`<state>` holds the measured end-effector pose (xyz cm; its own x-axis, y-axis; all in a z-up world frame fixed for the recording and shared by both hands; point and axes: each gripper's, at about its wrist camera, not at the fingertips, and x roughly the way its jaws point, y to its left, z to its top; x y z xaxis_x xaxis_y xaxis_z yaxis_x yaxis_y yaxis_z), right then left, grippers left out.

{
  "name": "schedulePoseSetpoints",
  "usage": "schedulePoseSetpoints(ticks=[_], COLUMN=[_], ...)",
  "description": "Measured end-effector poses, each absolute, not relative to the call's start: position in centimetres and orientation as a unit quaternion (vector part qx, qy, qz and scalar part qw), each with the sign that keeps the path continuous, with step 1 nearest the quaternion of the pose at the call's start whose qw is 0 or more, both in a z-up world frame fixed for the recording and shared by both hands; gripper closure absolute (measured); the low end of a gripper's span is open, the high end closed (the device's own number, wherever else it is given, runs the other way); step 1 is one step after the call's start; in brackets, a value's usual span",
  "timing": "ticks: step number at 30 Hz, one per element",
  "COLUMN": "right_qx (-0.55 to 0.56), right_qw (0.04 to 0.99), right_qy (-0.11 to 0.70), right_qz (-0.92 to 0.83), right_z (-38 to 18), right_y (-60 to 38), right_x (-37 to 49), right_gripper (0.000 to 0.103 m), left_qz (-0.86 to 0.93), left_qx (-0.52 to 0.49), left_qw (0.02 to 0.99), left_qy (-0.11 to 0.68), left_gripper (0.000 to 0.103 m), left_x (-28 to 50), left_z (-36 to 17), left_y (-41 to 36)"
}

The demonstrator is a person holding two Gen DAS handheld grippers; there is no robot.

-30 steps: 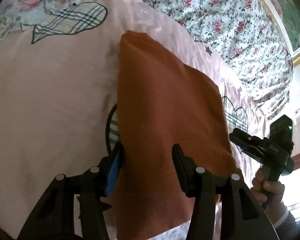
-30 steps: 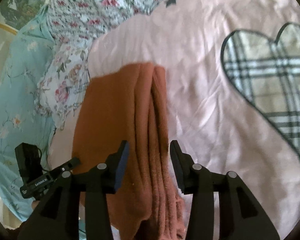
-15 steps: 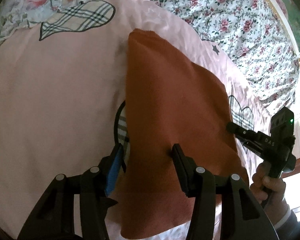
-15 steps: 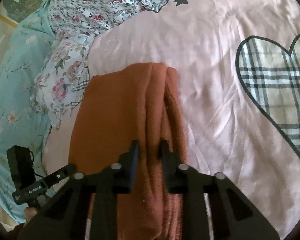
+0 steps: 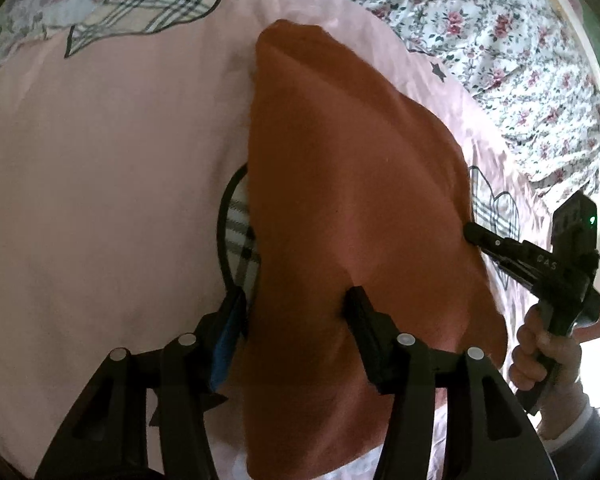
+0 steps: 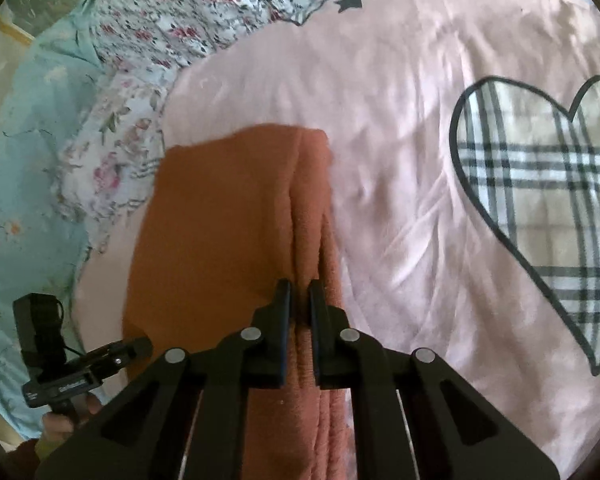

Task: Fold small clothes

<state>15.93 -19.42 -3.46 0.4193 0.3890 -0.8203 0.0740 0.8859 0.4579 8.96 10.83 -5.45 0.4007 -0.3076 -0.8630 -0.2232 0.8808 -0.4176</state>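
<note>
A folded rust-orange garment (image 5: 352,208) lies on a pink bedspread (image 5: 100,184). My left gripper (image 5: 296,304) is open, its jaws astride the garment's near left edge, low over the cloth. My right gripper (image 6: 299,294) is shut on the garment's layered folded edge (image 6: 308,216) at its right side. In the left wrist view the right gripper (image 5: 474,234) shows at the garment's right edge, held by a hand. In the right wrist view the left gripper (image 6: 140,346) shows at the lower left, beside the garment (image 6: 220,216).
The pink bedspread (image 6: 400,120) carries plaid heart patches (image 6: 540,208) and a black star (image 6: 350,0). Floral sheets (image 5: 480,28) lie beyond it, and a light blue floral cloth (image 6: 24,160) lies to the left in the right wrist view.
My right gripper has closed from open onto the garment's folded edge. My left gripper stays open and both views have shifted slightly over the garment.
</note>
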Motion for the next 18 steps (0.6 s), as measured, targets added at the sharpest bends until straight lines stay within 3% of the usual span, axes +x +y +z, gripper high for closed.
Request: schedulePoseSetpoints(ticks=[2, 5, 11, 18], right_qx=[0.232, 0.237, 0.259, 0.234], right_qw=[0.811, 0.811, 0.813, 0.797], right_qy=[0.530, 0.528, 0.511, 0.543], right_qz=[0.095, 0.082, 0.109, 0.125], right_z=[-3.3, -2.3, -0.1, -1.5], right_y=[-19.7, -20.1, -20.2, -18.7], right_x=[15.8, 14.9, 9.5, 4.6], right_gripper=[0.090, 0.075, 0.072, 0.061], left_qz=[-0.027, -0.033, -0.045, -0.066], left_qx=[-0.235, -0.214, -0.209, -0.191], left_qw=[0.803, 0.808, 0.807, 0.800], left_qy=[0.547, 0.548, 0.550, 0.565], left_gripper=[0.048, 0.050, 0.049, 0.049], left_x=[8.6, 7.7, 3.0, -1.7], left_z=[-5.1, -4.2, -3.6, -5.2], left_y=[10.8, 10.8, 11.6, 10.9])
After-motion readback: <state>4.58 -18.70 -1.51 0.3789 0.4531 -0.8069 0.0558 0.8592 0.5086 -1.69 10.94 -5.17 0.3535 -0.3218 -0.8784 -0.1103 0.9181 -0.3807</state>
